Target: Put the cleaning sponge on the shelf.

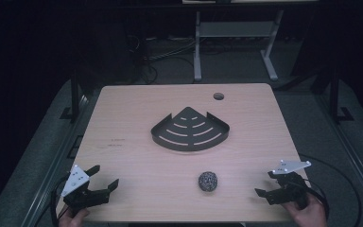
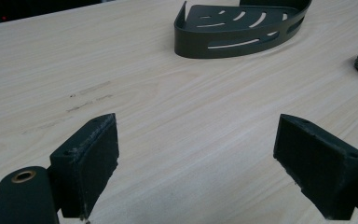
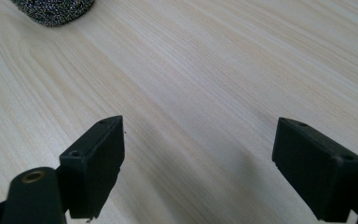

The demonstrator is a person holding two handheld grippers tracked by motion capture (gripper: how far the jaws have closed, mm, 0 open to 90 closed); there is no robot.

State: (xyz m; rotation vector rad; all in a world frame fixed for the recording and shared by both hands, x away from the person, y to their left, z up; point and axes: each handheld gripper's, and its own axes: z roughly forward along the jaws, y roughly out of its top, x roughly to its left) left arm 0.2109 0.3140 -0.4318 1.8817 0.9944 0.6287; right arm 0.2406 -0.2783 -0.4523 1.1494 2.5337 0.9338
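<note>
Steel scourer (image 1: 208,180) cropped at both gripper views' edges, rack (image 1: 190,129) beyond, both grippers' jaws spread.

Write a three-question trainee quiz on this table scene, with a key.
1. True or false: the steel wool scrubber lies inside the black corner shelf basket.
2. Which gripper is nearer the scrubber in the high view? A) left gripper B) right gripper C) both touch it
3. Fill in: both grippers' jaws stand ____, with only bare table between them.

Key
1. False: it lies on the table, apart from the basket, on the person's side of it.
2. B, by a modest margin; neither touches it.
3. open
</note>
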